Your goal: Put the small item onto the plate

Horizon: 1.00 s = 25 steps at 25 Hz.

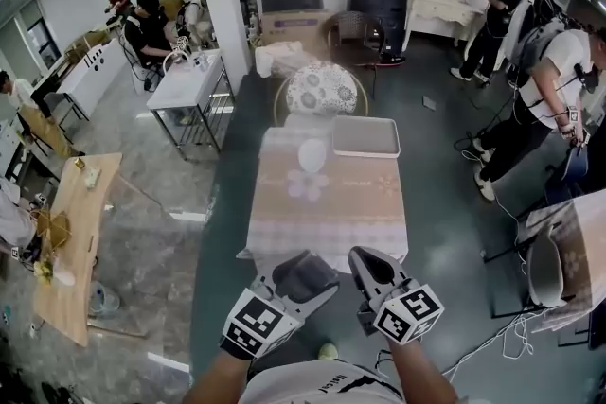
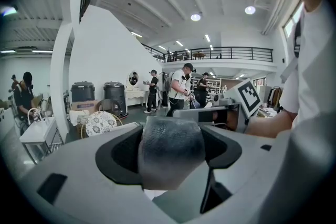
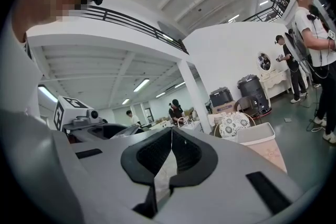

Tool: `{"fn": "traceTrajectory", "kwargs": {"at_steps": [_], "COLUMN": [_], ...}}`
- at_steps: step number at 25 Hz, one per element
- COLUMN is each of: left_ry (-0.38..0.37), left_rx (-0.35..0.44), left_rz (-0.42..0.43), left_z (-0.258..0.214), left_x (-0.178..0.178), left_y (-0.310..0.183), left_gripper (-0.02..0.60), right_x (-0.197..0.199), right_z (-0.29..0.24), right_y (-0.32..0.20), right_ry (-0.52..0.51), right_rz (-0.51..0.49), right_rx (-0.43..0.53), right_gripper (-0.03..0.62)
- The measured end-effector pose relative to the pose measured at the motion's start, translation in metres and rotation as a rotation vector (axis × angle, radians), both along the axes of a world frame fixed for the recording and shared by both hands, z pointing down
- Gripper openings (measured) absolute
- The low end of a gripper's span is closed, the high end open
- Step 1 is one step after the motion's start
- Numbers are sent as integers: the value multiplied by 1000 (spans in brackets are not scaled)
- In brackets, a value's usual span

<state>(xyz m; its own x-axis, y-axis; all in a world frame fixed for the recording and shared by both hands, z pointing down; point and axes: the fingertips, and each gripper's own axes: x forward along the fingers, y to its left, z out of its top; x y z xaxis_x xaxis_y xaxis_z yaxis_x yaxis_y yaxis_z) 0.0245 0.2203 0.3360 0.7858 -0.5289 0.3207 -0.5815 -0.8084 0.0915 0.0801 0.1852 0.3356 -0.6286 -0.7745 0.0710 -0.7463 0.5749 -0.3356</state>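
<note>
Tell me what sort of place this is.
Probably a large open workshop or recording hall: scattered work tables on a bare floor, a railed mezzanine overhead, and other people wearing what looks like recording gear.

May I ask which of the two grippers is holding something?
The left gripper: its jaws clamp a dark grey small item, whereas the right gripper has its jaws shut together, empty.

The small item is a dark grey, rounded lump, clamped between the left tongs in the air off the near edge of the table. The plate is white and lies flat on the table's far half, well apart from the item.
</note>
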Motion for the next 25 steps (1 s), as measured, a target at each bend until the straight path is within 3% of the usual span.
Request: {"fn": "traceTrajectory", "kwargs": {"at_steps": [14, 25], "left_ry": [-20, -15], "left_rx": [-28, -40], "left_rz": [78, 143], "left_z": [17, 36], "left_x": [-45, -51], "left_y": [-130, -204], "left_gripper": [324, 324], "right_x": [-47, -51], "right_z": [10, 19], "right_y": [-126, -190], "right_ry": [7, 20], "right_rz": [72, 153], "right_rx": [-41, -46], "right_gripper": [15, 15]}}
